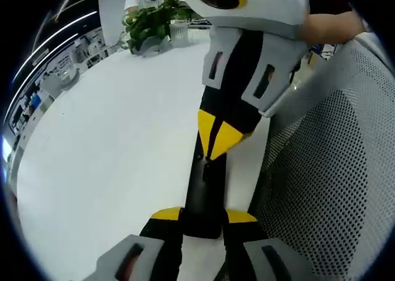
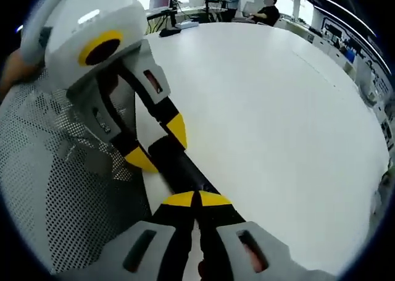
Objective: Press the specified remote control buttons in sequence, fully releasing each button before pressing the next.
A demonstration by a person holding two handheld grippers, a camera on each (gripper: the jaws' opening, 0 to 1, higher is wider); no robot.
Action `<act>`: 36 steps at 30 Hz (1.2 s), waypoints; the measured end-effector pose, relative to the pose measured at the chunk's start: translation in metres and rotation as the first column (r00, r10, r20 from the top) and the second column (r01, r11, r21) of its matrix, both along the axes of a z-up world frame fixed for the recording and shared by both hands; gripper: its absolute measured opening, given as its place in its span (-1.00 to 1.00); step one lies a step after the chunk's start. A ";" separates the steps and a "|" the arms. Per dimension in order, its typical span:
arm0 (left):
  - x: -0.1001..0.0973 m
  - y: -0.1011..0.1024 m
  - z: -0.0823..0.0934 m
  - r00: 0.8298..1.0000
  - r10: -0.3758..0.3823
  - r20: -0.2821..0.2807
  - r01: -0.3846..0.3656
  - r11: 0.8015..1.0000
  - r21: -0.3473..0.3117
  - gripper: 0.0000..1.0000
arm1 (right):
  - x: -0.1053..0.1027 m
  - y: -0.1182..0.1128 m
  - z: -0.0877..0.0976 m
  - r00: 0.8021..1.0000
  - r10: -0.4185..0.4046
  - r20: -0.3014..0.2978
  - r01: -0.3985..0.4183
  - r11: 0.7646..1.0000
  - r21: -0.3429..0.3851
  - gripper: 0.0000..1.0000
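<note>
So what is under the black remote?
The white table lies under the black remote. The left gripper clamps its near end; the right gripper presses on top, hiding the buttons.

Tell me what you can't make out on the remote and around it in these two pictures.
- Buttons on the long black remote control: left gripper view, too dark and glossy to show any.
- Remote's near end: left gripper view, hidden between the left gripper jaws.
- Remote's middle: right gripper view, covered by the right gripper shut tips.
- Grey perforated mesh surface: cut off by the edge.
</note>
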State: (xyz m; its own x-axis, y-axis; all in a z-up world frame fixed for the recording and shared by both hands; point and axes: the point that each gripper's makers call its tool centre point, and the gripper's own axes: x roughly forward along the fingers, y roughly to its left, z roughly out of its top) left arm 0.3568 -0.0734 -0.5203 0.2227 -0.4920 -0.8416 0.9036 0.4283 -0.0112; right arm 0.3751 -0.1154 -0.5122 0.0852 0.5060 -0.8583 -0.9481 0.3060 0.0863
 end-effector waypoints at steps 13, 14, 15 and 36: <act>0.000 0.000 0.000 1.000 -0.004 -0.001 0.004 1.000 0.002 -0.51 | -0.012 -0.003 0.001 0.999 0.005 -0.032 -0.005 1.000 -0.008 -1.00; 0.000 0.000 0.000 1.000 -0.003 0.000 0.003 1.000 0.001 -0.51 | -0.012 -0.003 0.001 0.999 0.006 -0.031 -0.006 1.000 -0.009 -1.00; 0.001 0.000 0.000 1.000 -0.003 -0.001 0.003 1.000 0.001 -0.51 | -0.012 -0.003 0.001 0.999 0.008 -0.032 -0.008 1.000 -0.008 -1.00; 0.001 0.000 -0.002 1.000 0.006 -0.006 -0.006 1.000 0.002 -0.51 | -0.014 0.001 0.000 0.998 0.053 0.021 -0.051 0.996 -0.078 -1.00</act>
